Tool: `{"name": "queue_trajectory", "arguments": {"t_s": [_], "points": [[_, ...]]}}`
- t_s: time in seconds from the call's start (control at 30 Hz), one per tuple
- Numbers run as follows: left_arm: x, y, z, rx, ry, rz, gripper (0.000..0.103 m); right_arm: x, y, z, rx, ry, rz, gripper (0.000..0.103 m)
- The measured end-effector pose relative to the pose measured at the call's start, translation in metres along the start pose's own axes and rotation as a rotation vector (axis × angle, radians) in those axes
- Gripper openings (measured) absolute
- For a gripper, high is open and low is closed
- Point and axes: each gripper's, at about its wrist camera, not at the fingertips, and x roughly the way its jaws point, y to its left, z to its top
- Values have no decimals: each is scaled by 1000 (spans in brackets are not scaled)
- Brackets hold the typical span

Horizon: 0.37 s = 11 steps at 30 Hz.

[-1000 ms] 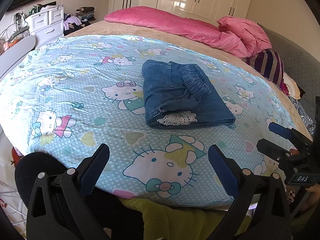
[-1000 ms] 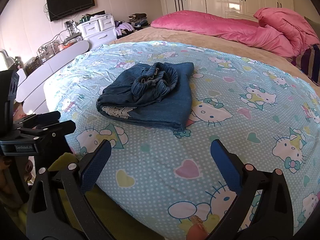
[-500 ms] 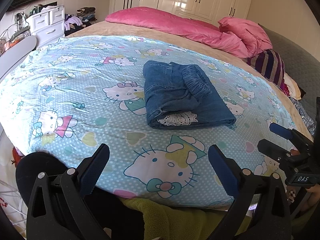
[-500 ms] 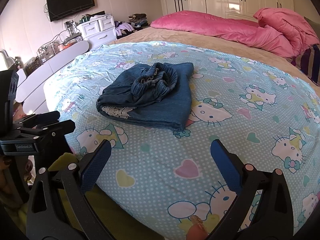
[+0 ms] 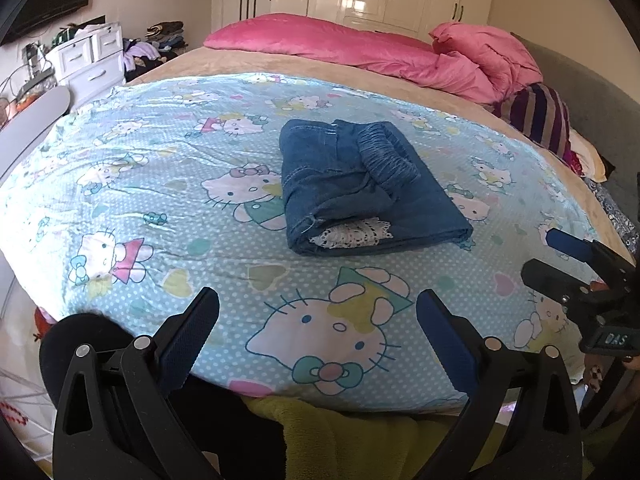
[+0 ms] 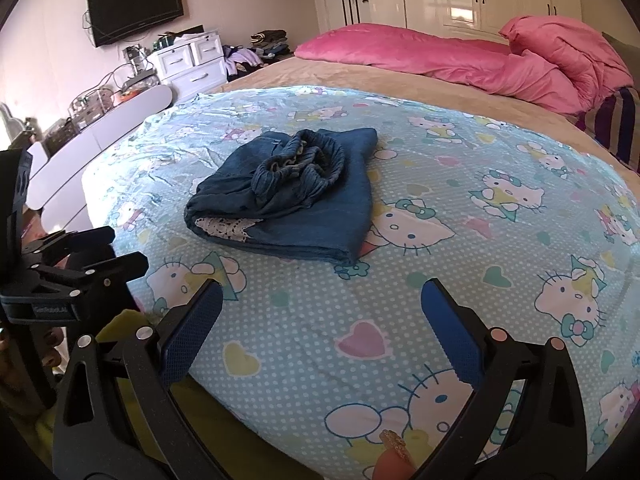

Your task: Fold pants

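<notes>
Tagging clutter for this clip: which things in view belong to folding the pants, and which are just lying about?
Job:
- folded denim pants
- cartoon sheet beneath them
- left gripper, open
- right gripper, open

Lying about:
- pink duvet
- striped cloth
- white drawers
- TV
- clothes pile

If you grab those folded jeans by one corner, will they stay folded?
Probably not. The folded jeans look soft and floppy; the layers lie loose, so they would likely unfold. The bunched waistband on top may slide off. Being thick denim, they probably feel heavyish.
</notes>
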Motion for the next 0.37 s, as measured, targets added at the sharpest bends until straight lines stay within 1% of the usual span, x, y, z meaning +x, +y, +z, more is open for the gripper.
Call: {"name": "queue_trajectory", "arguments": {"t_s": [0.13,0.2,0.23,0.3,0.37], "points": [[1,0,0,2,2,-5,99,0,-8,1,12,-4,-15,94],[6,6,2,-26,26,-15,98,-1,-19,2,32,-9,-33,94],[9,10,3,-39,34,-23,98,-2,-28,2,50,-8,-45,94],[17,22,9,-72,47,-26,98,-1,-59,4,104,-7,-99,94],[31,47,25,-108,48,25,99,-1,-97,6,163,-3,-178,94]]}}
